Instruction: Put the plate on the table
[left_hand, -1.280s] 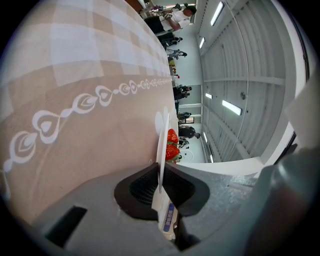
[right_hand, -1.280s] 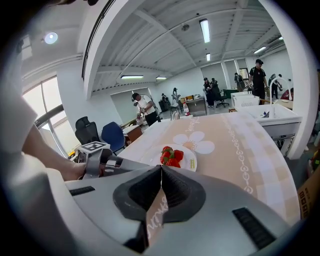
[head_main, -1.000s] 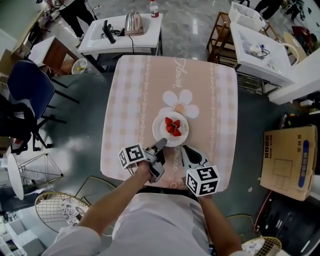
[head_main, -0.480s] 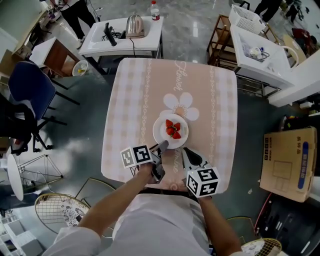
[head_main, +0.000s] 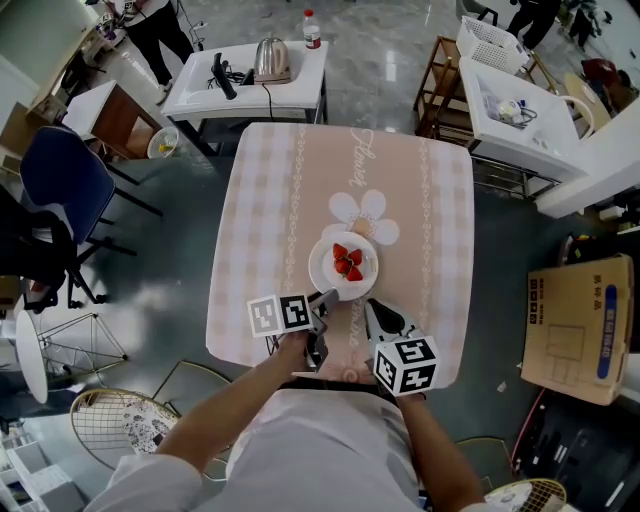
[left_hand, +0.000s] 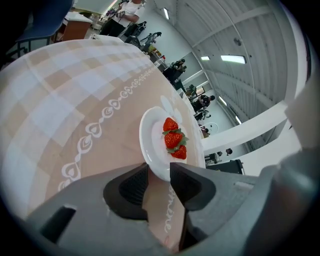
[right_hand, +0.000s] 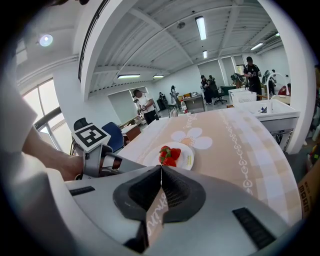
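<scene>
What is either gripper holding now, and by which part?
Nothing. The left gripper has just been opening; its jaws stand apart around the near rim of the white plate, not pinching it; it rests on the table. The right gripper is shut, empty.

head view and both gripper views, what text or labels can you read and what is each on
"Flower": white cursive on the beige checked tablecloth, at its far end.
Second white cursive word at the cloth's near edge: partly hidden by jaws, unreadable.
Blue print on the brown cardboard box: too small to read.
Label on the red-capped clear bottle: too small to read.
</scene>
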